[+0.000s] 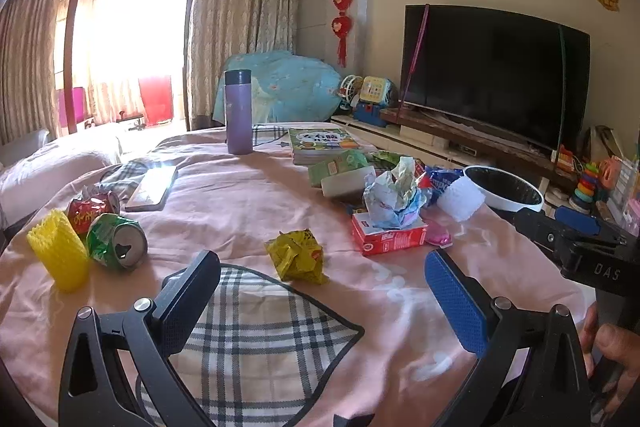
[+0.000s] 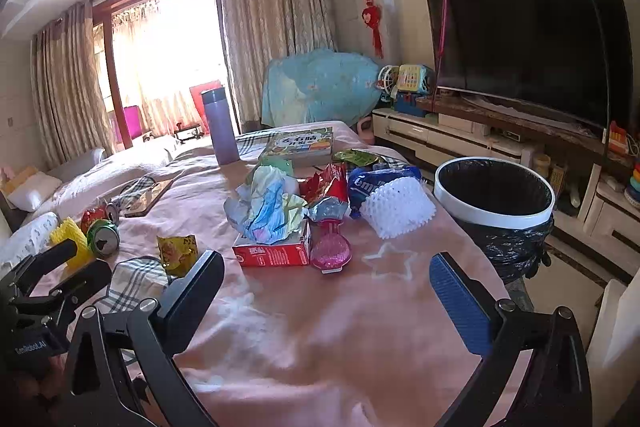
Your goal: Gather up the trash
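While both grippers gape empty, the yellow wrapper (image 1: 297, 261) lies just beyond the left gripper (image 1: 320, 291); the right gripper (image 2: 326, 291) hovers short of the red box (image 2: 272, 253).

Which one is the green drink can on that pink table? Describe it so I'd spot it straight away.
Start at the pink tablecloth and go to its left end, away from the bin. There a yellow foam net sleeve, a crushed red can and the green can cluster together. The green can lies on its side, dented, its silver top with the open mouth facing you.
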A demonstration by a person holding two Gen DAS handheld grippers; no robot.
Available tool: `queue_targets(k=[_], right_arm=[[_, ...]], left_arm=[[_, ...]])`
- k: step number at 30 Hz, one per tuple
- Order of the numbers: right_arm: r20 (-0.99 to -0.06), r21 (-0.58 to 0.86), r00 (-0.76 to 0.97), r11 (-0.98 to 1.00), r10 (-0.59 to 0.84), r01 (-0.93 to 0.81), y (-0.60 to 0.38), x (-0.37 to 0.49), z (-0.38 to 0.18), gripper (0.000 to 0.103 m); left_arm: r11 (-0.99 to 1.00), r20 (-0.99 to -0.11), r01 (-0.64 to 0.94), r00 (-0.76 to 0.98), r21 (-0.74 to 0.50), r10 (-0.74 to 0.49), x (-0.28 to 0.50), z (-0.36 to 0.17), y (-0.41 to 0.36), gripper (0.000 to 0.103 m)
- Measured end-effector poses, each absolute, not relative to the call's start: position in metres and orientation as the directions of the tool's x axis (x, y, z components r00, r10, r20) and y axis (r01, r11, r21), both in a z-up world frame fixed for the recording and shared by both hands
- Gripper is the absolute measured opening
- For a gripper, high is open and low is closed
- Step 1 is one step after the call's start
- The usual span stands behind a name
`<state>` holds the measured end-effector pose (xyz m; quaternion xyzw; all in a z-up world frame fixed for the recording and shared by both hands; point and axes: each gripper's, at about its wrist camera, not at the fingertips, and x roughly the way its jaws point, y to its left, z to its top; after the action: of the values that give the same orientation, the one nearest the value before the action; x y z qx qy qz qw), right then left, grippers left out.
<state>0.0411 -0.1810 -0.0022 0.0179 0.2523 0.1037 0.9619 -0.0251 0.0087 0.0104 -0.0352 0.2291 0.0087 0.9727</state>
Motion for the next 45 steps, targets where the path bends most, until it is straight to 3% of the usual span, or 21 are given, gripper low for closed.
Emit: queue_targets(k=[45], right_arm=[[-0.482, 0.109, 0.841, 0.969, 0.245, -0.22, -0.1778, 0.0423, -0.0066, 0.103]], left_arm=[[0.998, -0.448, -0.038, 0.894, -0.043, 0.014, -0.0192, 0.0063, 0.0042, 0.102]])
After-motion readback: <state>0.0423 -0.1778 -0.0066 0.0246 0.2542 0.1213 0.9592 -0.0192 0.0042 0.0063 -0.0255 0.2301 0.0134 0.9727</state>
